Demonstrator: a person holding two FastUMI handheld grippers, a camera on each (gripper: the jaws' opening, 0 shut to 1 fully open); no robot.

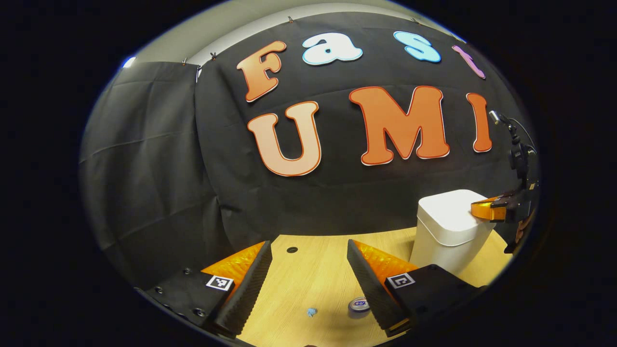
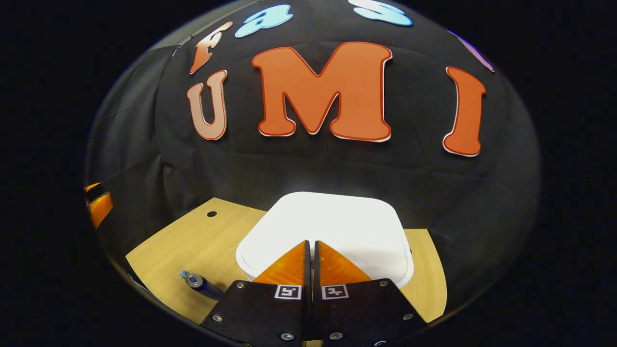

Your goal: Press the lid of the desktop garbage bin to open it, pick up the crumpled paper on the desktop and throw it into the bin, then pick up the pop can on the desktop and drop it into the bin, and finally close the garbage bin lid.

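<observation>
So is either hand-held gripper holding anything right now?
No. The left hand-held gripper is open and empty; the right hand-held gripper is shut on nothing, over the closed bin lid.

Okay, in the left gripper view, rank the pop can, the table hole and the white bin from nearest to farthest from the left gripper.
1. Pop can: on the table by the left gripper's right-hand finger.
2. Table hole: ahead, past the fingertips.
3. White bin: farther off to the right, lid closed.
</observation>
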